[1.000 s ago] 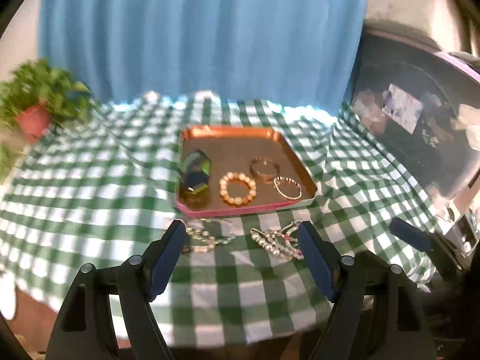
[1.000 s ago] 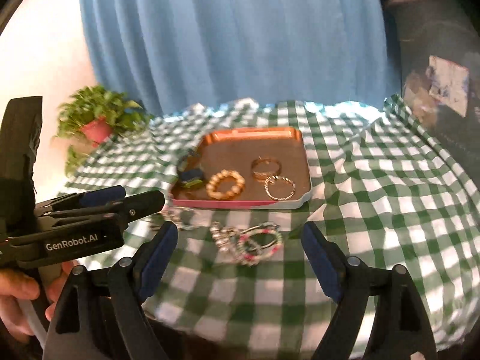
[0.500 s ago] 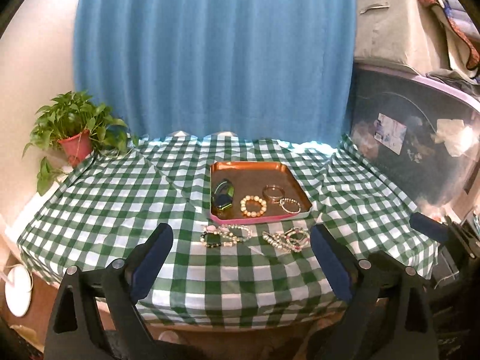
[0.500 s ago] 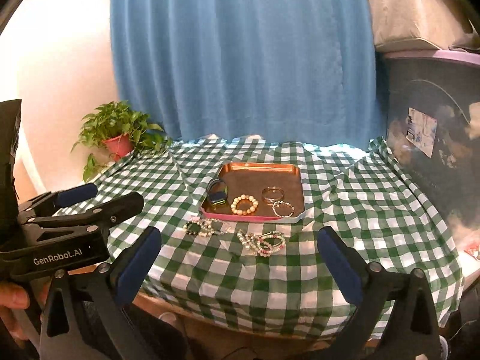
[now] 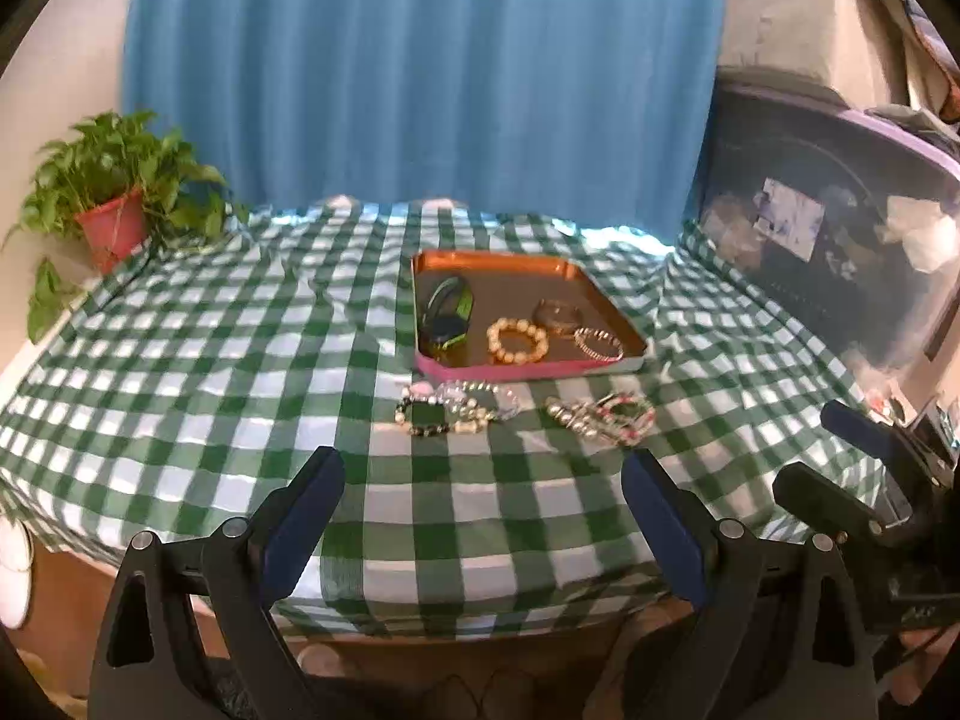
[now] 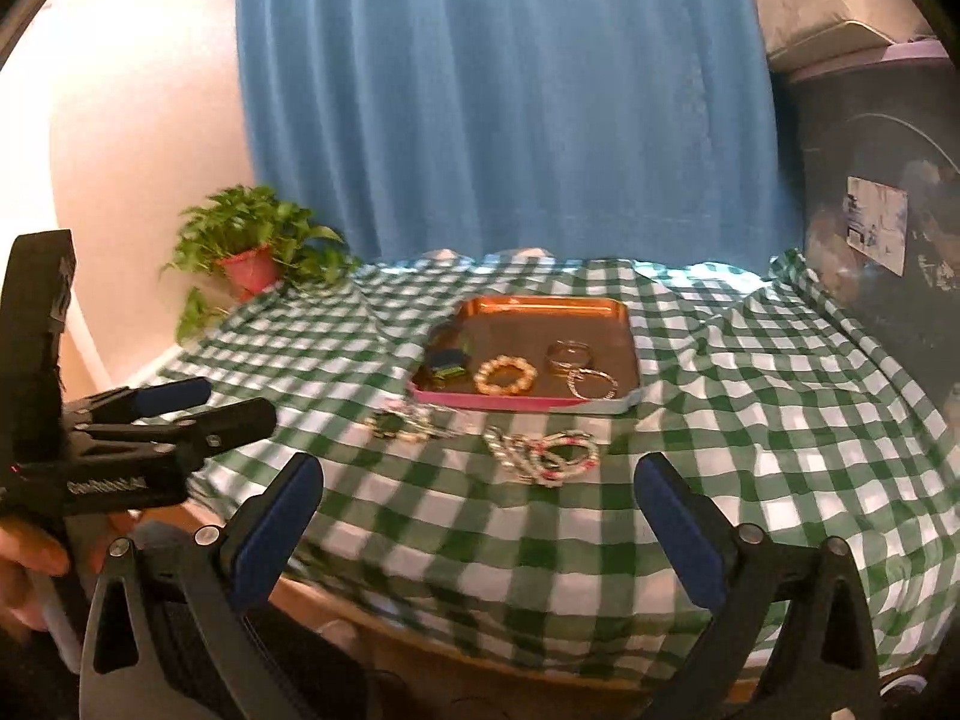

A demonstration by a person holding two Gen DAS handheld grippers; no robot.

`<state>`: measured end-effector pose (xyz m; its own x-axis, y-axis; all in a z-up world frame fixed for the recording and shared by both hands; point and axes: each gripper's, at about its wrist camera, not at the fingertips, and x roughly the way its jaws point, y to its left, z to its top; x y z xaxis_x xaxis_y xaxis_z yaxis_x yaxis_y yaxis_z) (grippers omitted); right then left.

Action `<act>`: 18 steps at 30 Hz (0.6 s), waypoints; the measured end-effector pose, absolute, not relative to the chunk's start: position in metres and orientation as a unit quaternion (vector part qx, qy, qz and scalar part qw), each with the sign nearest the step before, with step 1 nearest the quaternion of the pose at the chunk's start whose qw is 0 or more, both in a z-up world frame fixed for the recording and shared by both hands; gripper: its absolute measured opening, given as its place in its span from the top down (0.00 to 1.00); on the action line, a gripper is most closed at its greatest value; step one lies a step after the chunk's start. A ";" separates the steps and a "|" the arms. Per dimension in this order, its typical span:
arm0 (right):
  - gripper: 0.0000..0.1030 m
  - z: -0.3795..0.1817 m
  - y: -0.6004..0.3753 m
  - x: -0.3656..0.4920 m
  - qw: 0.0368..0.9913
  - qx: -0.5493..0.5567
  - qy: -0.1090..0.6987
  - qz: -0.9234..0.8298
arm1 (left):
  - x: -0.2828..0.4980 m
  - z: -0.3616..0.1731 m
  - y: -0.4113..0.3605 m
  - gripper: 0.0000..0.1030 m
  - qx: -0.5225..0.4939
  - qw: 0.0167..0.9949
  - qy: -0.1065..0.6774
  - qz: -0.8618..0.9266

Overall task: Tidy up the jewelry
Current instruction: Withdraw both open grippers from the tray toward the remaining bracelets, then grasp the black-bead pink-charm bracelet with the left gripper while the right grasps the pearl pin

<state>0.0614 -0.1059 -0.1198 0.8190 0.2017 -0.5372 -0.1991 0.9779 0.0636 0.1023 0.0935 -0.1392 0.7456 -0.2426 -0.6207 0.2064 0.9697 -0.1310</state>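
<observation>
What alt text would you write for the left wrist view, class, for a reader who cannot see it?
An open left gripper hangs over a green checked tablecloth, nothing between its jaws. Ahead, a copper tray holds a beaded bracelet and other pieces; two jewelry clusters lie on the cloth before it.

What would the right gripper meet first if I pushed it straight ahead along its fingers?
Probably the checked tablecloth just short of the tangled bracelet pile. The right gripper is open, empty and angled down toward it; depth is hard to judge.
</observation>
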 end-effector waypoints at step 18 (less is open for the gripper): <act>0.76 -0.191 -0.114 0.158 0.916 0.003 0.366 0.164 | 0.224 -0.228 0.109 0.53 -0.034 0.903 0.410 -0.125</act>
<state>0.1585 -0.1142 -0.1906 0.6787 0.3023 -0.6693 -0.2972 0.9464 0.1260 0.2245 0.1092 -0.2280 0.6326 -0.2541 -0.7316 0.1989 0.9663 -0.1637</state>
